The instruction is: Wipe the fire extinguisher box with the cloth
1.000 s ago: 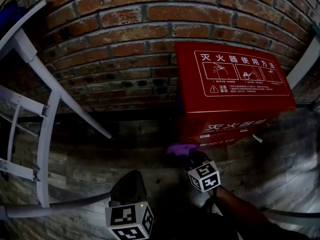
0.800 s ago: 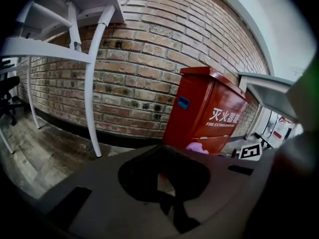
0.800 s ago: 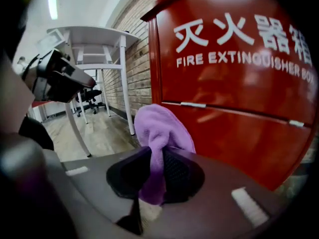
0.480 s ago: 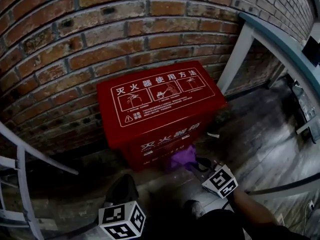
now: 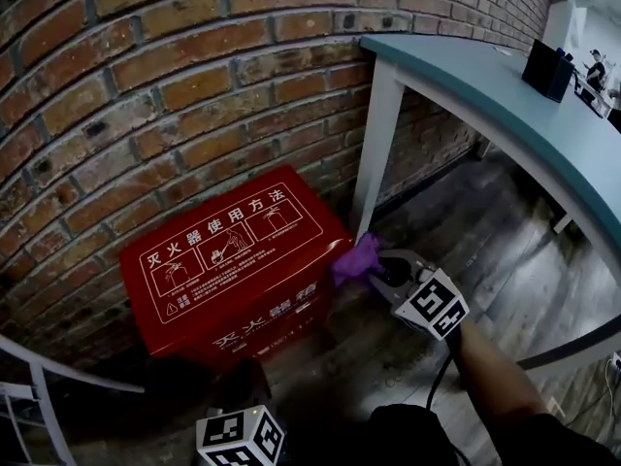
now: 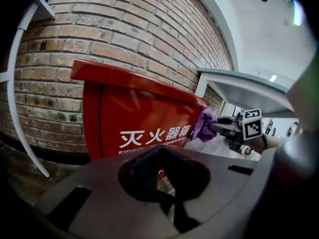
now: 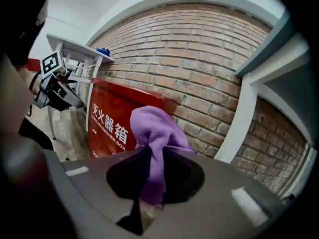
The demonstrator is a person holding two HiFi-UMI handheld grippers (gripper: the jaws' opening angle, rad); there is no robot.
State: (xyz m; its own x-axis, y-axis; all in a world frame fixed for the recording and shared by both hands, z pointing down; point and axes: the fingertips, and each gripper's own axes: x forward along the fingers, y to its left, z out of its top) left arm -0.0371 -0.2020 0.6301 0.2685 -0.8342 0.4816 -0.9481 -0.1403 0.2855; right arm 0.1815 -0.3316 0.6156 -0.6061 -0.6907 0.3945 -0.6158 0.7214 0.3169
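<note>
Against the brick wall (image 5: 194,85), the red fire extinguisher box (image 5: 233,260) sits on the floor. The right hand-held gripper (image 5: 374,268) pinches a purple cloth (image 5: 356,258) at the box's right end. The left hand-held gripper (image 5: 252,367) hangs closed and empty before its front.

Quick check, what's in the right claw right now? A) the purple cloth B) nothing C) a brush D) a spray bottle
A: the right claw is shut on the purple cloth, which bunches out of it near the red fire extinguisher box.

Fire extinguisher box (image 5: 233,260) on floor (image 5: 475,231) against wall (image 5: 146,85); table leg (image 5: 375,153) just right of it.
</note>
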